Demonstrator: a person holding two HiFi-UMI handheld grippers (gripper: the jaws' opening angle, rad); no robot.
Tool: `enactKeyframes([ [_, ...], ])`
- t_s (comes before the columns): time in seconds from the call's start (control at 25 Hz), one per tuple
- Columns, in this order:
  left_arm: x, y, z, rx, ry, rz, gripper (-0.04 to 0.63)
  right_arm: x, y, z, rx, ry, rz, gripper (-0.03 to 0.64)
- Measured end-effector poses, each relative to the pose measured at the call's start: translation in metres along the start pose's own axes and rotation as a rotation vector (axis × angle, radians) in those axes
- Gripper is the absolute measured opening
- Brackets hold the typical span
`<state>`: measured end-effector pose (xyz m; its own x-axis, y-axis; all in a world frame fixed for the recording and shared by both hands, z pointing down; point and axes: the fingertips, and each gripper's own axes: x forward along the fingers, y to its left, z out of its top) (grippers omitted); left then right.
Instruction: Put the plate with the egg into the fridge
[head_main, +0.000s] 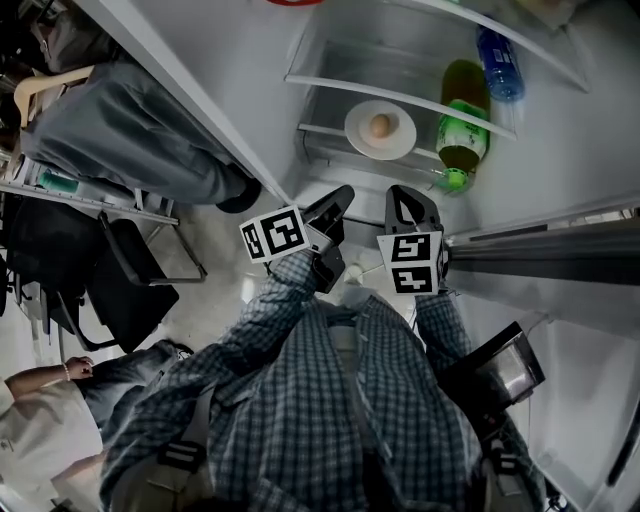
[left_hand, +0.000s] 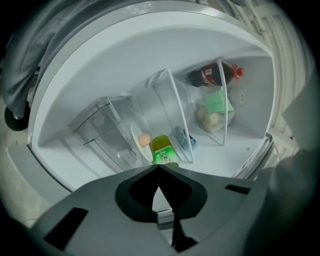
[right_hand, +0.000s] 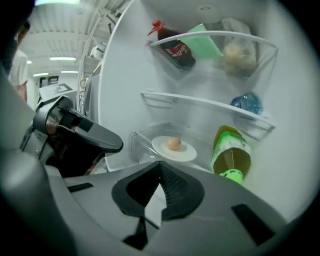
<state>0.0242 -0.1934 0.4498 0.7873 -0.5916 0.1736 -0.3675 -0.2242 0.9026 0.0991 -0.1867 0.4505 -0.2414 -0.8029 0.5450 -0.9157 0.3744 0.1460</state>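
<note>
The round white plate (head_main: 357, 137) bearing the brown egg (head_main: 380, 126) lies flat on a clear fridge shelf (head_main: 318, 134), near a green plastic bottle (head_main: 462, 118), so the placing looks done. The left gripper (head_main: 336, 204) and right gripper (head_main: 408, 202) hang outside, jaws pressed together on nothing, apparently because nothing remains to carry.

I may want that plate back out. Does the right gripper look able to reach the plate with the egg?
Probably yes: the fridge stands open, nothing lies between the right gripper and the plate, and the green bottle lies to its side. The fingers are together, though.
</note>
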Motion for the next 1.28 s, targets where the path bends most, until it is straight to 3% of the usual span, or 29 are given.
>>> enactKeyframes([
  [0.16,0.001,-0.01,-0.002,0.137,0.024,0.022,0.006,-0.01,-0.002,-0.009,0.143,-0.004,0.044,0.006],
  [0.28,0.003,-0.017,-0.008,0.299,0.068,0.059,0.006,-0.016,-0.002,-0.012,0.229,-0.017,0.075,0.006],
  [0.4,0.006,-0.024,-0.017,0.443,0.114,0.082,0.006,-0.022,0.002,-0.012,0.271,-0.03,0.101,0.006],
  [0.48,0.007,-0.028,-0.021,0.486,0.13,0.08,0.006,-0.024,0.006,-0.012,0.285,-0.037,0.116,0.006],
  [1.28,0.003,-0.029,-0.03,0.528,0.15,0.101,0.006,-0.027,0.015,-0.015,0.313,-0.04,0.162,0.006],
])
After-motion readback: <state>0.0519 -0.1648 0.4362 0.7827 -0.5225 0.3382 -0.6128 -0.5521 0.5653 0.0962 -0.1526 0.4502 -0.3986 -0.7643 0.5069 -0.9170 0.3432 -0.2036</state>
